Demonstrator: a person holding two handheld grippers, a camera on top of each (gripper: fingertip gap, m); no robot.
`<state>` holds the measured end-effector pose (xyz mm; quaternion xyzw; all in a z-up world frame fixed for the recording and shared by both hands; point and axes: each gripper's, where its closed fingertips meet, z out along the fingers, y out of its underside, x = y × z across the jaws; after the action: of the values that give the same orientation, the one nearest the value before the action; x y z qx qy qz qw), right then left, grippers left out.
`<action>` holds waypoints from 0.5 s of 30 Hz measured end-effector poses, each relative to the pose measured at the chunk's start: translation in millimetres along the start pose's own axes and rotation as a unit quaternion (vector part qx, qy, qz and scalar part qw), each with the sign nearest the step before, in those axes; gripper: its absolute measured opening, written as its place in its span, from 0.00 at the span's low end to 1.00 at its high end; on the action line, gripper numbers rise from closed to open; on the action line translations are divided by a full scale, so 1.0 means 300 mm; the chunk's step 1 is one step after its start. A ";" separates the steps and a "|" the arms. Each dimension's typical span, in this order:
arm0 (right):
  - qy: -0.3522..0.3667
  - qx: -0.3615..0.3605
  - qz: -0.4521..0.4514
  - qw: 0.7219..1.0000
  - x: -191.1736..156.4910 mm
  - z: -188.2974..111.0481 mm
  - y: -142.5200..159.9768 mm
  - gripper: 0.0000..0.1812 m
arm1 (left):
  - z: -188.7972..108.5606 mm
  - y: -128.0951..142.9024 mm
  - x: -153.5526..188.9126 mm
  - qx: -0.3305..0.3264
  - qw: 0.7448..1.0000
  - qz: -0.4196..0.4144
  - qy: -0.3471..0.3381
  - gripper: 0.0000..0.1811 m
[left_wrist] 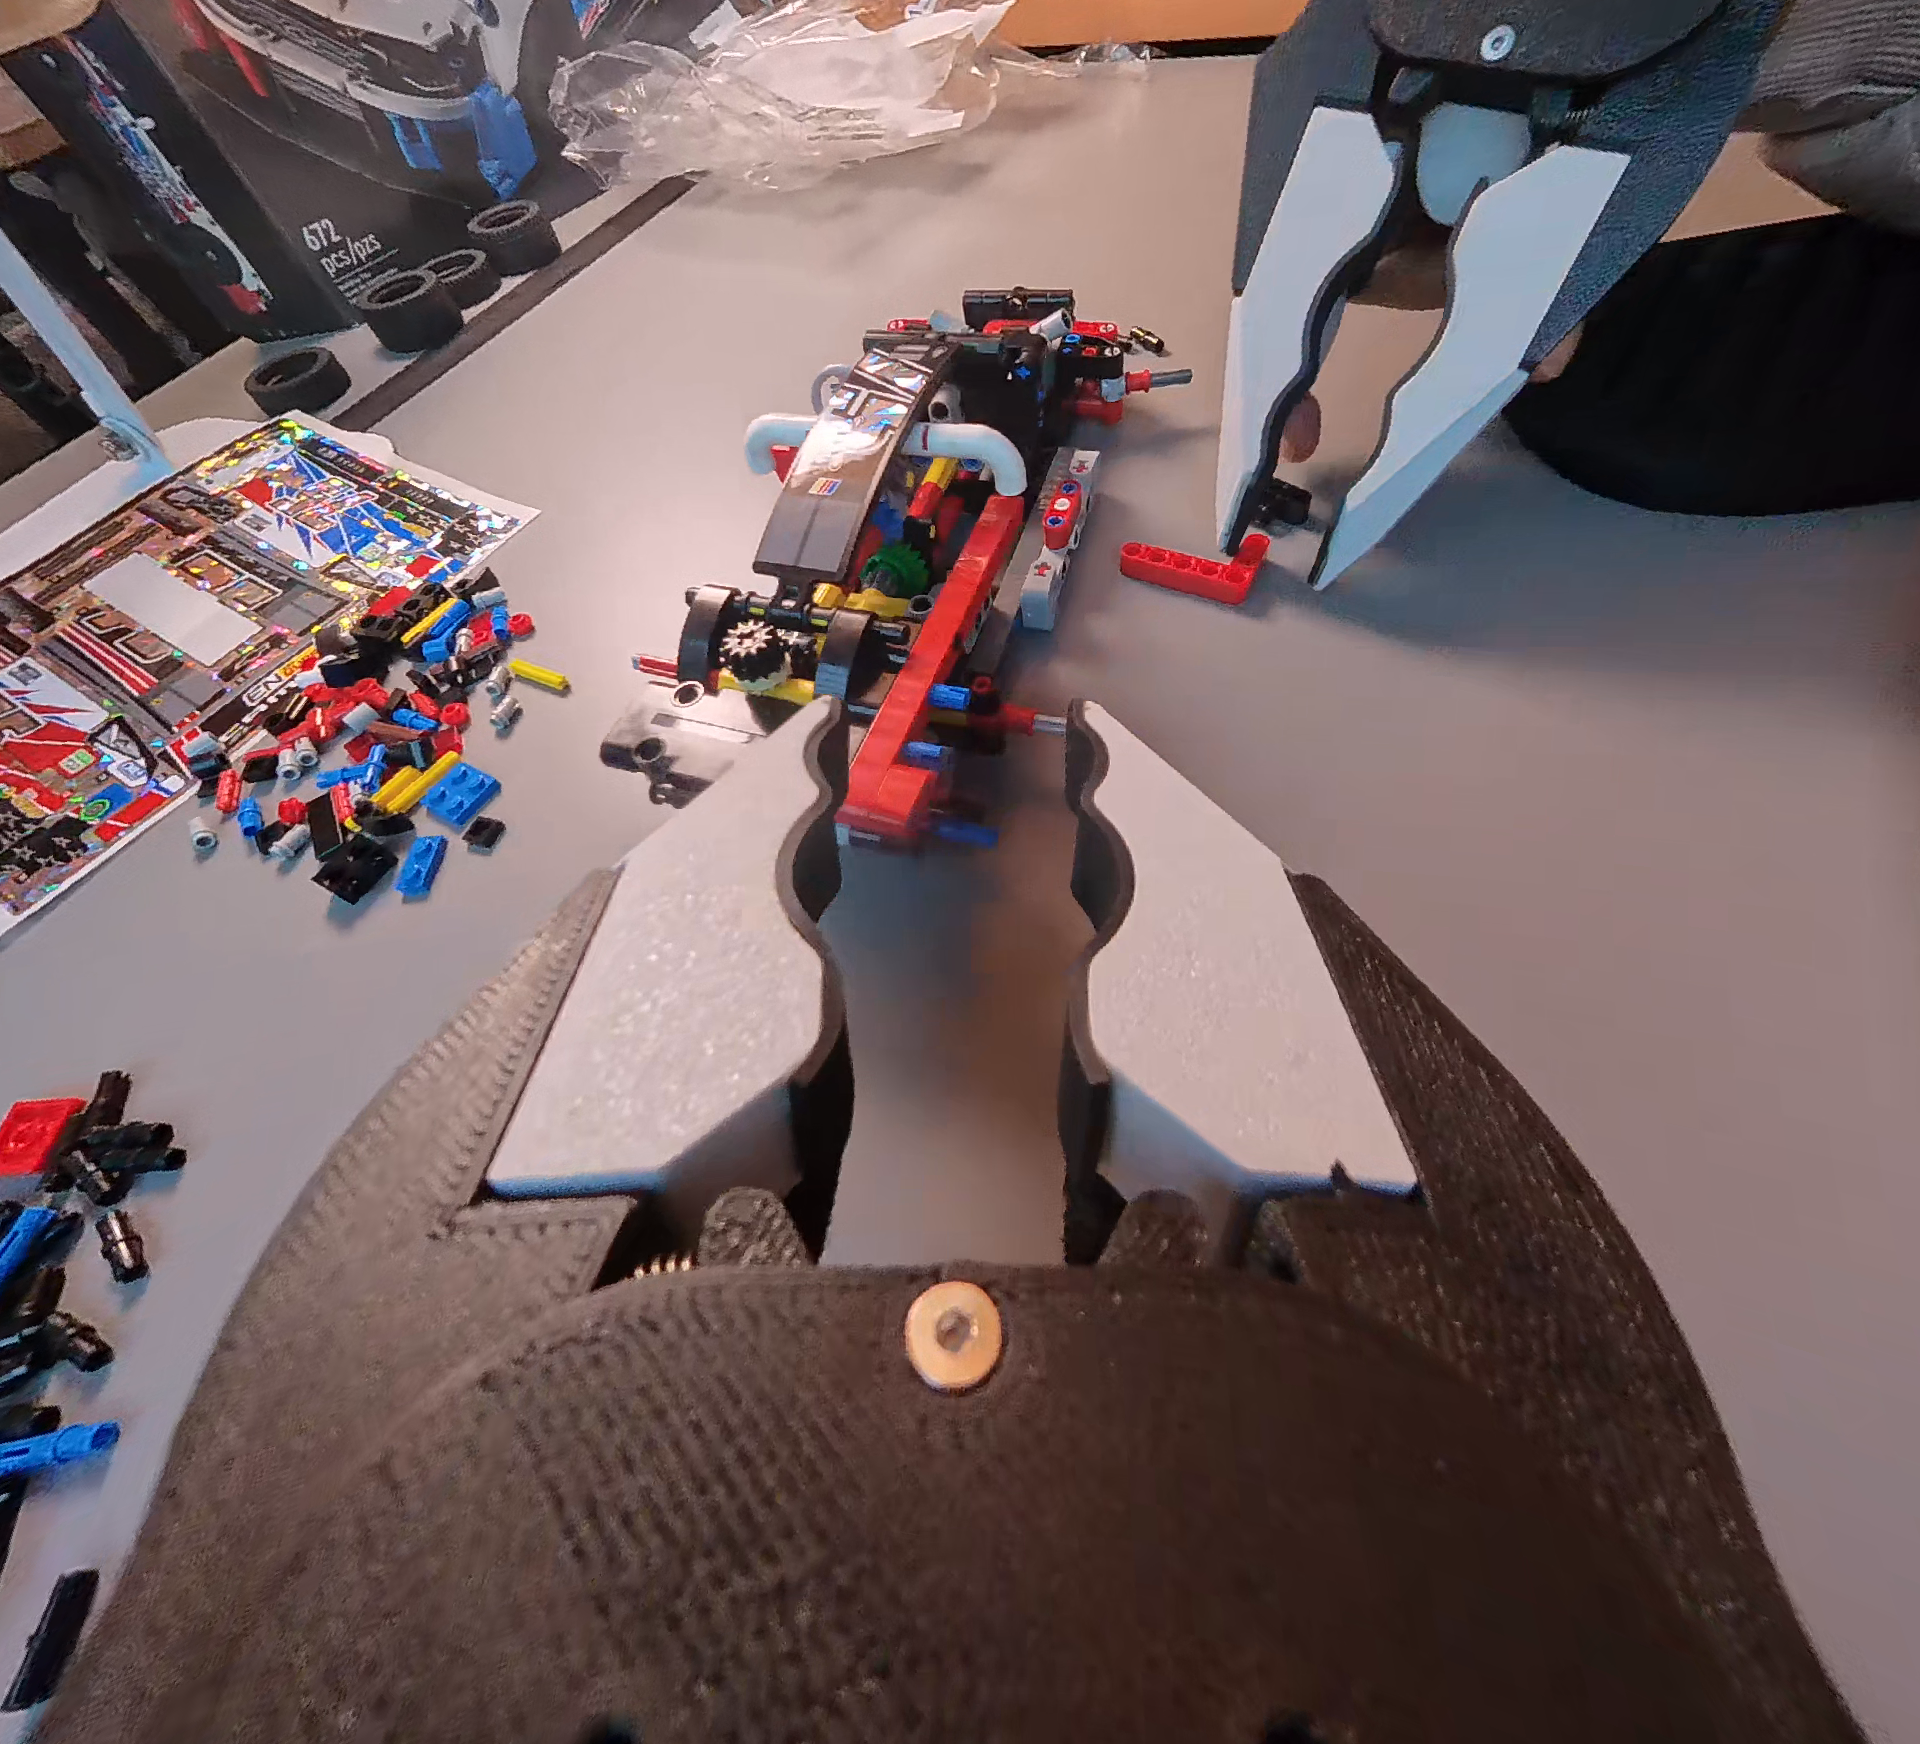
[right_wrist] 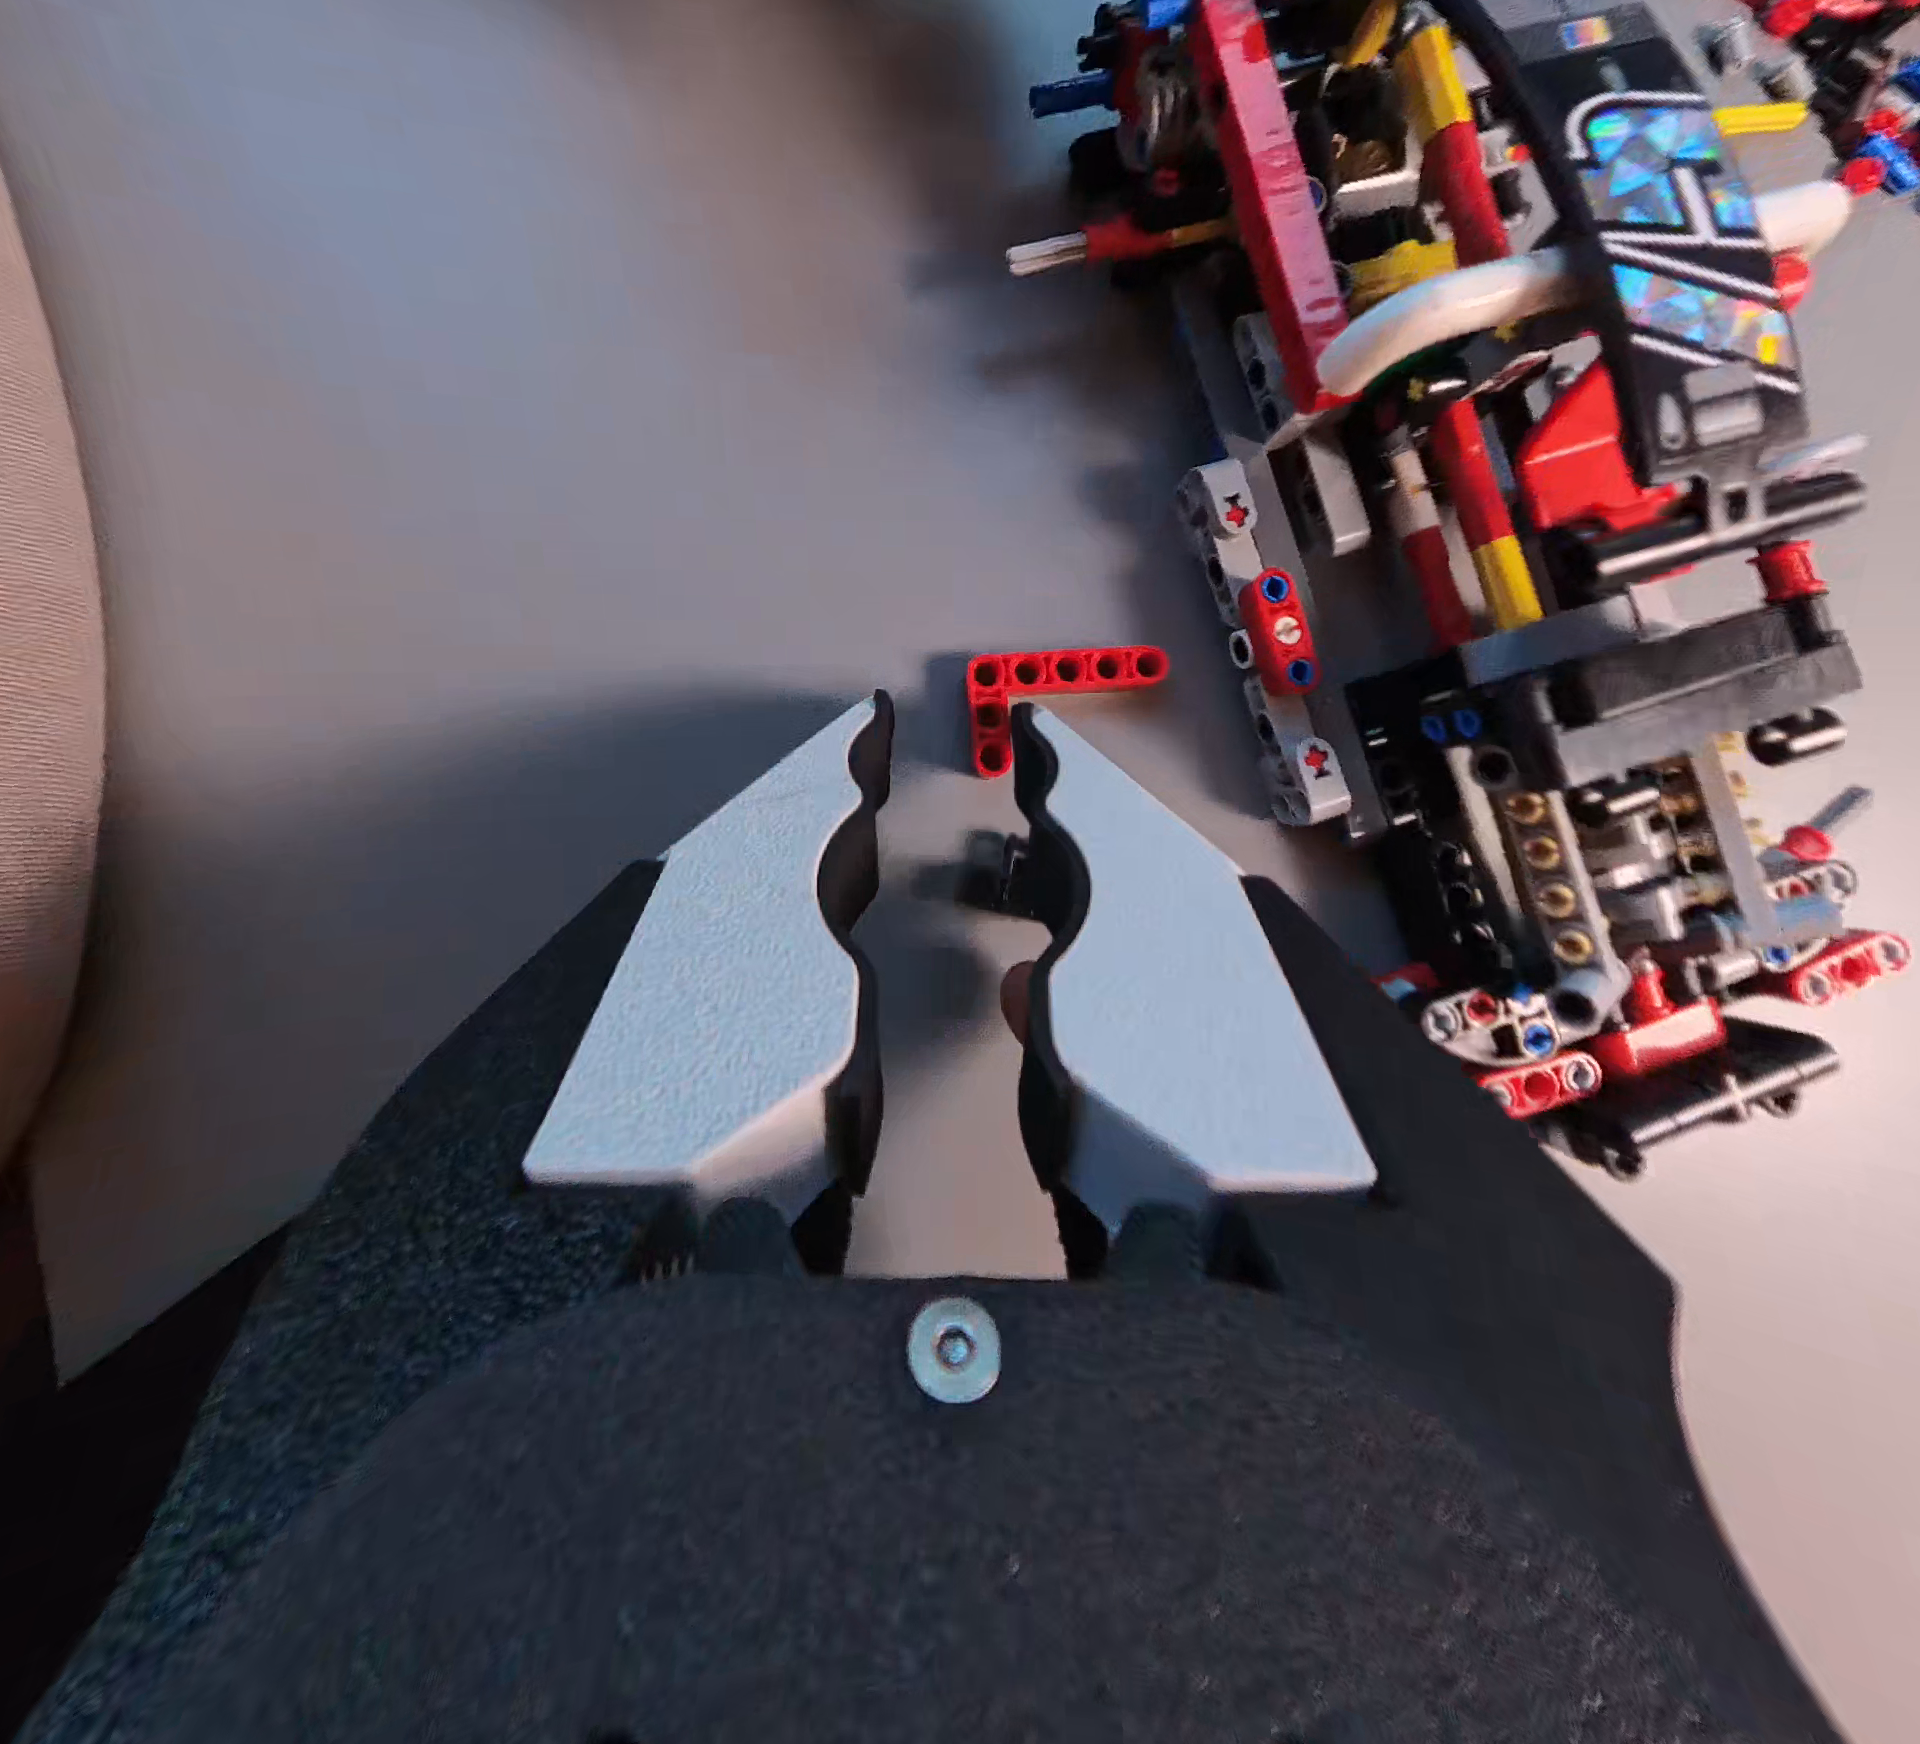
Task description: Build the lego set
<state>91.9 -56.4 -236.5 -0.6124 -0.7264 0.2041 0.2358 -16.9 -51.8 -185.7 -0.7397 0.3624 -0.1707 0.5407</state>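
The right gripper (right_wrist: 951,723), fingers apart and holding nothing, points down just beside the red L-shaped beam (right_wrist: 1049,681), while the left gripper (left_wrist: 951,718), also spread empty, straddles the near end of the half-built car (left_wrist: 914,541).

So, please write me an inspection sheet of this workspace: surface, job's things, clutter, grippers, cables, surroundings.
Surface: smooth grey table.
Job's things: half-built red and black lego car chassis; red L-shaped beam with holes flat beside it; small black connector piece next to the beam; pile of small loose coloured pieces; shiny sticker sheet; loose black tyres.
Clutter: crumpled clear plastic bags.
Grippers: left gripper open, empty, at the chassis end; right gripper open, tips at the L-beam.
Cables: nothing seen.
Surroundings: printed set box.
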 end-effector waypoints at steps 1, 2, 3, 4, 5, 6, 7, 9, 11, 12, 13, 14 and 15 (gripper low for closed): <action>-0.007 -0.015 -0.006 1.000 -0.003 0.013 0.006 0.11 | 0.001 0.003 0.007 -0.002 1.000 0.001 0.003 0.22; -0.016 -0.016 -0.010 1.000 -0.006 0.019 -0.005 0.06 | 0.003 0.007 0.015 -0.004 1.000 0.001 0.009 0.21; -0.023 -0.020 -0.022 0.999 -0.010 0.024 -0.014 0.03 | 0.005 0.011 0.026 -0.006 1.000 0.002 0.018 0.21; -0.031 -0.025 -0.043 0.998 -0.022 0.030 -0.022 0.03 | 0.008 0.013 0.040 -0.007 1.000 0.003 0.030 0.21; -0.045 -0.027 -0.065 0.996 -0.043 0.034 -0.032 0.03 | 0.011 0.013 0.058 -0.007 0.999 0.005 0.045 0.21; -0.061 -0.028 -0.080 0.995 -0.066 0.040 -0.046 0.03 | 0.013 0.014 0.079 -0.008 0.998 0.006 0.062 0.21; -0.075 -0.027 -0.087 0.993 -0.087 0.047 -0.062 0.03 | 0.016 0.018 0.102 -0.013 0.997 0.006 0.080 0.21; -0.092 -0.031 -0.090 0.991 -0.116 0.066 -0.083 0.03 | 0.019 0.033 0.141 -0.027 0.994 0.011 0.109 0.21; -0.095 -0.032 -0.088 0.991 -0.128 0.079 -0.102 0.03 | 0.020 0.050 0.170 -0.043 0.991 0.027 0.124 0.21; -0.095 -0.033 -0.083 0.991 -0.131 0.083 -0.108 0.03 | 0.019 0.057 0.184 -0.050 0.989 0.035 0.133 0.21; -0.089 -0.035 -0.067 0.993 -0.126 0.089 -0.115 0.03 | 0.017 0.064 0.198 -0.056 0.987 0.042 0.142 0.21; -0.083 -0.033 -0.045 0.995 -0.120 0.097 -0.124 0.03 | 0.016 0.069 0.207 -0.060 0.986 0.047 0.146 0.21; -0.082 -0.030 -0.024 0.996 -0.118 0.103 -0.131 0.03 | 0.017 0.074 0.210 -0.064 0.986 0.052 0.146 0.21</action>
<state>47.3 -98.1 -241.7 -0.5826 -0.7636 0.2264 0.1618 21.4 -97.2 -216.7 -0.7203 0.4854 -0.2250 0.4415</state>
